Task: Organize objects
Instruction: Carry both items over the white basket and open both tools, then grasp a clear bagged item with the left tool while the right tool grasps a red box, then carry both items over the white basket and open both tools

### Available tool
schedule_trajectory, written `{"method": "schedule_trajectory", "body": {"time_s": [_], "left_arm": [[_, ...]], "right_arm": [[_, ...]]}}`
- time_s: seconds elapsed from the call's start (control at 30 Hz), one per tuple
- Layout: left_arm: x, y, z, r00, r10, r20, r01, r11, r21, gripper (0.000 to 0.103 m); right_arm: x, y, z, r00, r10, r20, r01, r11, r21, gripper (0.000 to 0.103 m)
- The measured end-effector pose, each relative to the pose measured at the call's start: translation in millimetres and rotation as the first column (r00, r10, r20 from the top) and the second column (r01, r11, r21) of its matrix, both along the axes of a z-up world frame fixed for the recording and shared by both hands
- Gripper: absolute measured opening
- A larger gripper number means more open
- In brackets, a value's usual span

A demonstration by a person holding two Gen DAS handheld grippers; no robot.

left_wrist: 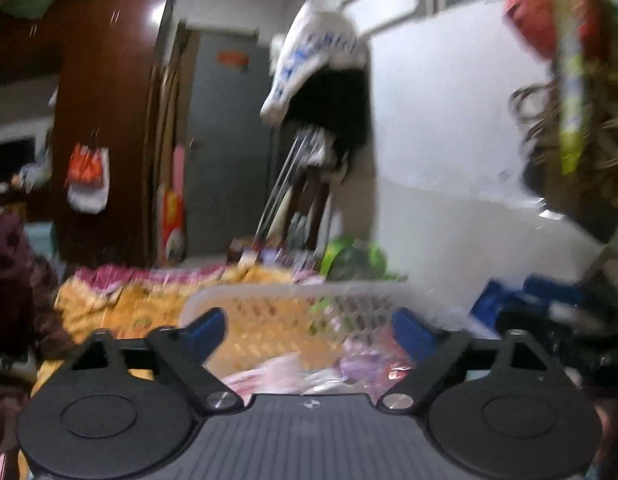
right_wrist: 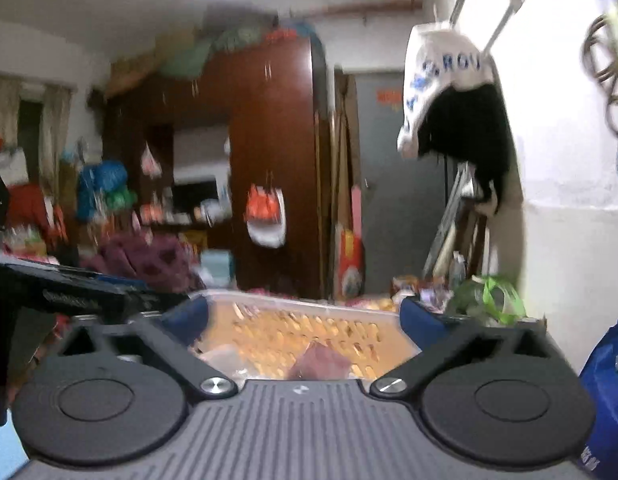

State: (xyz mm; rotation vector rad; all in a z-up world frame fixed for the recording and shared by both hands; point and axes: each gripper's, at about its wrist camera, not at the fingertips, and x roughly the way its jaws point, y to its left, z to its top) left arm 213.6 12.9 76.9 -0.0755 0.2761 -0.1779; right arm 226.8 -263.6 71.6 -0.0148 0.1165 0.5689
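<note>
A white perforated plastic basket [left_wrist: 293, 294] lies just below and ahead of both grippers; its far rim [right_wrist: 277, 299] also shows in the right wrist view. Pink, purple and clear packets [left_wrist: 329, 368] lie inside it, and a maroon packet [right_wrist: 321, 362] shows at its near side. My left gripper [left_wrist: 309, 330] is open, blue fingers wide apart, nothing between them. My right gripper [right_wrist: 305, 316] is open too and holds nothing. Both hover above the basket and point almost level across the room. The other gripper [right_wrist: 69, 296] shows as a black bar at the left. The frames are blurred.
The basket rests on an orange patterned cloth [left_wrist: 121, 304]. A green bag [left_wrist: 353, 260] and a blue bag [right_wrist: 609, 392] stand by the white wall. Behind are a dark wooden wardrobe [right_wrist: 273, 168], a grey door [left_wrist: 229, 140] and a hanging white bag [right_wrist: 441, 80].
</note>
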Motion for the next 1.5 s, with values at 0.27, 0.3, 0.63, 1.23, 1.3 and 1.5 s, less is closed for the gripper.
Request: {"method": "schedule_trajectory", "body": {"time_s": [0.27,0.3,0.63,1.23,1.3,1.5], "left_arm": [[-52,28,-67,0.992,0.086,-0.096,-0.077,0.992,0.095,0.1],[-51,33,-76,0.988,0.111,-0.112,-0.099,0.989,0.112,0.099],[-27,55,-110,0.96,0.16,-0.228,-0.129,0.981,0.143,0.086],[-89,53,-111,0.987,0.122,-0.105,-0.121,0.993,0.018,0.042],[-105,49,-114,0.992,0.103,-0.075,-0.104,0.995,-0.006,0.042],[-134,33,-133,0.997,0.061,-0.036,-0.064,0.995,-0.08,0.042]], "right_arm": [[-95,8,-92,0.991,0.079,-0.106,-0.087,0.994,-0.067,0.103],[-99,11,-100,0.989,0.086,-0.122,-0.095,0.993,-0.068,0.103],[-108,43,-133,0.971,0.135,-0.198,-0.164,0.976,-0.14,0.065],[-121,-24,-118,0.994,0.023,-0.111,-0.031,0.997,-0.064,0.065],[-115,-27,-119,0.994,0.014,-0.113,-0.021,0.998,-0.062,0.065],[-110,-30,-125,0.994,-0.002,-0.114,-0.007,0.997,-0.078,0.064]]}}
